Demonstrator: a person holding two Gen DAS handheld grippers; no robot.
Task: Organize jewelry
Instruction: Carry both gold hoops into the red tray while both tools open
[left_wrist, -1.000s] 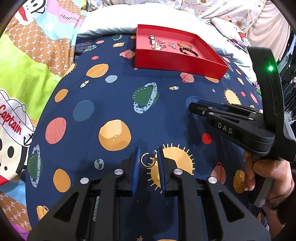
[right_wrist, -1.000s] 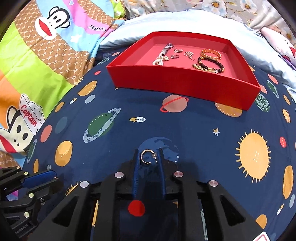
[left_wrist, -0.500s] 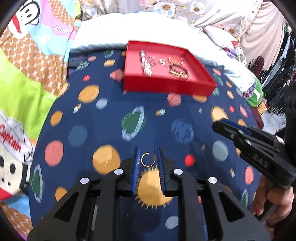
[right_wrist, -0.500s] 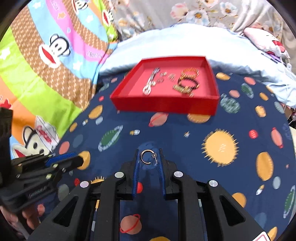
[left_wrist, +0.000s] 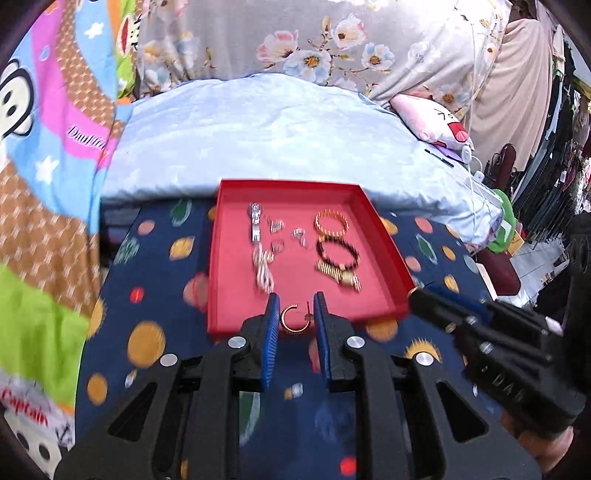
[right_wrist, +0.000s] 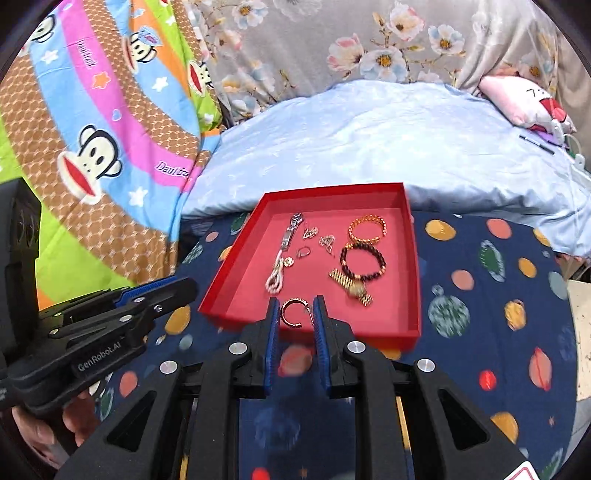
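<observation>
Transport step: each hand-held gripper carries one gold hoop earring. Left gripper (left_wrist: 295, 317) jaws nearly closed, pinching a hoop (left_wrist: 294, 317); right gripper (right_wrist: 295, 314) the same, on its hoop (right_wrist: 291, 313). Both sit low centre of frame, over the near edge of the red tray (right_wrist: 413, 266) on the bed. Next, I'd say: advance over a bare patch of tray floor, lower, release clear of the bracelets (right_wrist: 364, 260).

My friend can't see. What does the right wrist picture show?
Black tongs with blue pads pinch a small gold hoop earring just in front of a red tray. The tray sits on a dark blue planet blanket and holds bracelets, chains and a ring. Another pair of tongs reaches in from the left.
</observation>
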